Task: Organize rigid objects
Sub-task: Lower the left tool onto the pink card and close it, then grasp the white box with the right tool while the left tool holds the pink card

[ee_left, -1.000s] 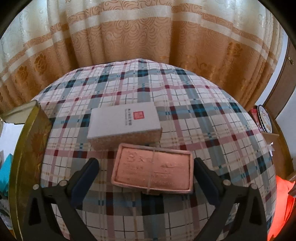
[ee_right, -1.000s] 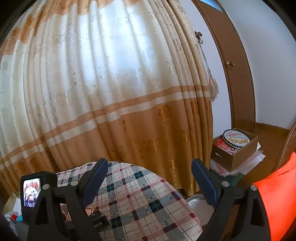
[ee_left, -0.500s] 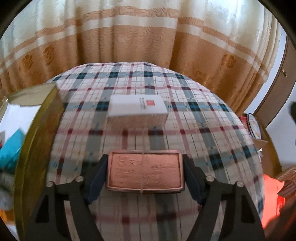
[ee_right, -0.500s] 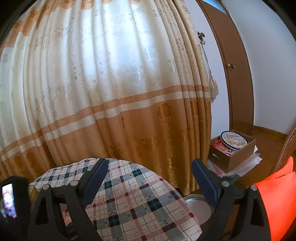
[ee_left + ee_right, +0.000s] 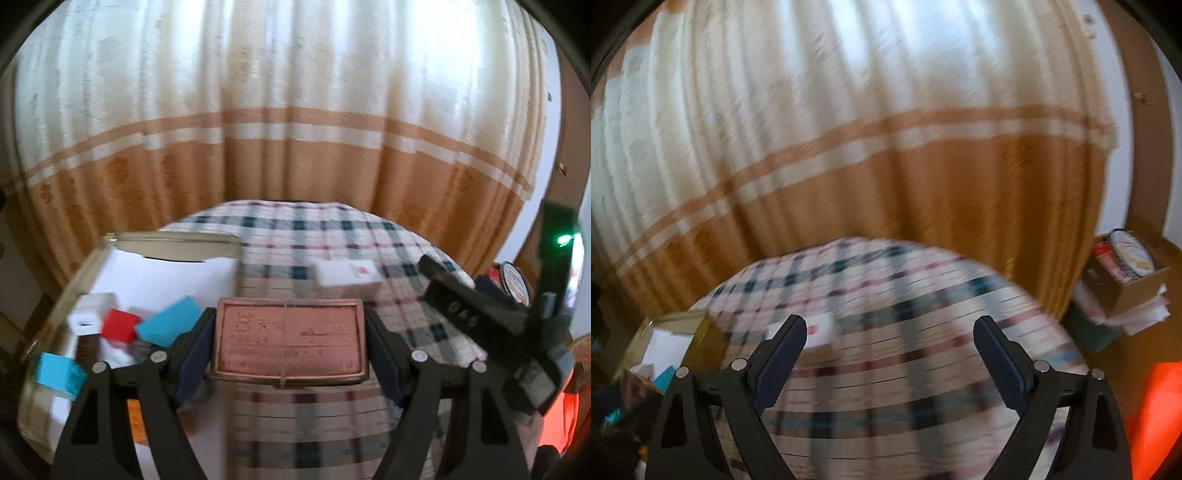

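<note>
Nearby, at the left edge of the table, stood a gold-rimmed box (image 5: 92,258) with its lid up behind it and a white lining inside. In this box lay several small things: a white block (image 5: 88,317), a red block (image 5: 120,325), a turquoise block (image 5: 170,321) and another turquoise block (image 5: 57,373) nearer to the front edge (all a little blurred, so I could not read any print on them). On the floor at the far right, a cardboard box (image 5: 1126,284) held a round biscuit tin (image 5: 1132,253) and some red packets.

The round table wore a checked cloth (image 5: 314,236) in cream, dark blue and red. On it, beyond the grippers, rested a white box with a red mark (image 5: 347,273). Behind the table hung a long curtain (image 5: 288,110), cream above and orange below with pale stripes. A brown door frame (image 5: 1145,129) and a white wall were at the right.

The left gripper (image 5: 288,343) was pinching a flat copper-pink tin (image 5: 288,339) by its two short ends, level, above the cloth and just right of the gold-rimmed box; a thin band ran across the tin. The right gripper (image 5: 890,354) was held over the cloth with its fingers spread wide and nothing between them. From the left camera its black body showed at the right side, near the white box.
</note>
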{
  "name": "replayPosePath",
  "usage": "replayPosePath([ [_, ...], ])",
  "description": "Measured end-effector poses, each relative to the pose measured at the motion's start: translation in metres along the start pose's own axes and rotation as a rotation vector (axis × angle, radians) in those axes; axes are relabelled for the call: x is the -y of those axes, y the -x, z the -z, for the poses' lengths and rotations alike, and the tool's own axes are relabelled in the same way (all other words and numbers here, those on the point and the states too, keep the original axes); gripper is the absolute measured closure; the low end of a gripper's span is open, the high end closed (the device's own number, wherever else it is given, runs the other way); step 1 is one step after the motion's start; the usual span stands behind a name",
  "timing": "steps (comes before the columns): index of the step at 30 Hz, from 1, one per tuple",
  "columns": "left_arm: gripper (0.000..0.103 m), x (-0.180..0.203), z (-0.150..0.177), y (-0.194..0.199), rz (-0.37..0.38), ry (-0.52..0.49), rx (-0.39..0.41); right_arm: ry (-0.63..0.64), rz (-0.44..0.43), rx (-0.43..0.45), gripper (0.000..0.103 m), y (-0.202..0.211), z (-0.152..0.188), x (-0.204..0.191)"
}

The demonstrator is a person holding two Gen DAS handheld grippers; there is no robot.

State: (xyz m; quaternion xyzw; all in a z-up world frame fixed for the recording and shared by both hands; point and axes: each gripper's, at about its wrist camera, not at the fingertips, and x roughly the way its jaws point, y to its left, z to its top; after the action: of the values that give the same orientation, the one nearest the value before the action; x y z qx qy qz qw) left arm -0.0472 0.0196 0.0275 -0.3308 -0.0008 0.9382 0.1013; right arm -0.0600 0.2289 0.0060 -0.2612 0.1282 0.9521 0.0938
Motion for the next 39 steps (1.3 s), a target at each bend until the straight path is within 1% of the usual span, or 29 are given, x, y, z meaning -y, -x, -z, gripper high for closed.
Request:
replayPosePath([
  [5, 0.026, -0.024, -0.006, 0.003, -0.022, 0.054, 0.008, 0.099, -0.067, -0.112, 0.01, -0.036, 0.001, -0.038],
  [8, 0.026, -0.028, -0.004, 0.002, -0.026, 0.052, 0.012, 0.145, -0.037, -0.173, 0.01, -0.061, 0.001, -0.058],
  [12, 0.026, -0.032, -0.003, 0.001, -0.025, 0.061, 0.01, 0.145, -0.044, -0.264, 0.01, -0.09, 0.004, -0.07],
  [14, 0.026, -0.035, -0.003, -0.001, -0.027, 0.066, 0.004, 0.136, -0.047, -0.286, 0.01, -0.099, 0.004, -0.075],
  [17, 0.026, -0.04, -0.002, -0.003, -0.025, 0.079, -0.003, 0.138, -0.032, -0.335, 0.01, -0.113, 0.006, -0.083],
  [18, 0.026, -0.04, -0.002, -0.003, -0.028, 0.077, -0.006, 0.144, -0.022, -0.338, 0.009, -0.114, 0.006, -0.085],
  [21, 0.026, -0.04, -0.001, -0.002, -0.029, 0.076, -0.011, 0.156, -0.014, -0.34, 0.01, -0.117, 0.005, -0.088],
  [22, 0.026, -0.039, 0.0, -0.002, -0.027, 0.074, -0.01, 0.157, -0.012, -0.341, 0.012, -0.116, 0.005, -0.088],
  [24, 0.026, -0.036, 0.001, 0.002, -0.026, 0.063, -0.004, 0.172, 0.01, -0.333, 0.021, -0.112, 0.005, -0.086],
  [27, 0.026, -0.032, 0.002, 0.006, -0.018, 0.053, 0.0, 0.179, 0.012, -0.333, 0.021, -0.106, 0.007, -0.077],
  [30, 0.026, -0.022, 0.004, 0.009, -0.014, 0.036, 0.004, 0.142, 0.052, -0.309, 0.021, -0.091, 0.009, -0.055],
  [33, 0.026, -0.011, 0.007, 0.011, -0.01, 0.012, 0.009, 0.107, 0.068, -0.263, 0.021, -0.07, 0.01, -0.036],
  [36, 0.026, 0.006, 0.011, 0.014, 0.004, -0.017, 0.02, 0.078, 0.082, -0.187, 0.021, -0.043, 0.011, -0.019],
  [39, 0.026, 0.017, 0.016, 0.015, -0.01, -0.044, 0.036, 0.055, 0.111, -0.098, 0.021, -0.018, 0.01, -0.007],
])
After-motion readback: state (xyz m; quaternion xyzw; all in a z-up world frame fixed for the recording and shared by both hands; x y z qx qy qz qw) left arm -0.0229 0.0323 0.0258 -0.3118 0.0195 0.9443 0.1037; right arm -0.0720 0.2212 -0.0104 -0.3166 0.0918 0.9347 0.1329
